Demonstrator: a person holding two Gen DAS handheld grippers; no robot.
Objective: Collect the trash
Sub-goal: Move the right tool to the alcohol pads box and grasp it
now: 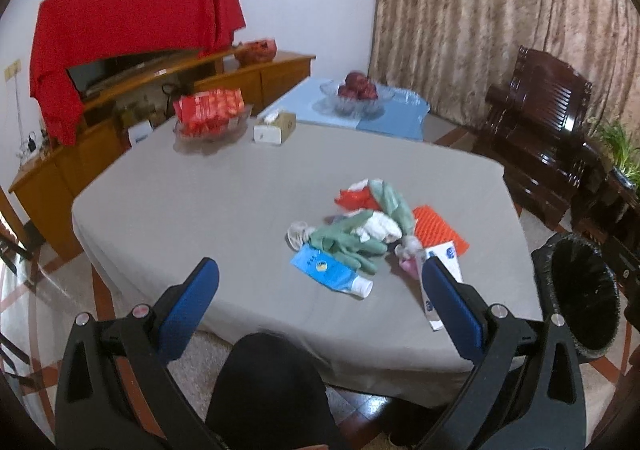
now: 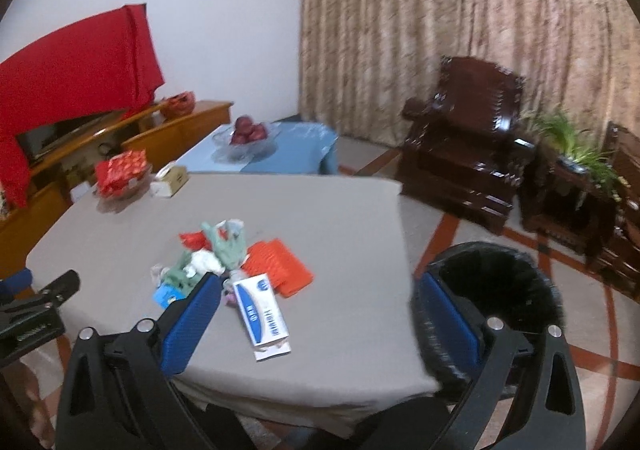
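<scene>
Early stage, by the look of it; nothing gripped, nothing seen going into the bin.

Left tongs (image 1: 320, 290): spread wide, empty, hovering above the near edge of the grey-clothed table (image 1: 200, 202). Right tongs (image 2: 318, 304): likewise spread wide, empty, above the table's near right corner.

Trash heaped mid-table, toward the right side: crumpled pale-green plastic bags (image 1: 352, 238), scraps of red wrapper (image 1: 354, 199), wadded white tissue (image 1: 380, 228), flat orange ribbed plastic sheet (image 2: 280, 268), blue squeeze tube with white cap (image 1: 332, 270), white-and-blue flat carton (image 2: 260, 312) lying nearest the right tongs, just beside the heap. Small pink item under the heap, too blurred to identify.

Round bin with black liner (image 2: 500, 290) on the floor just off the table's right edge; interior dark, contents not discernible.

Remaining, as judged: whole pile to be moved, piece by piece. Carton the likeliest first pick for the right side.
</scene>
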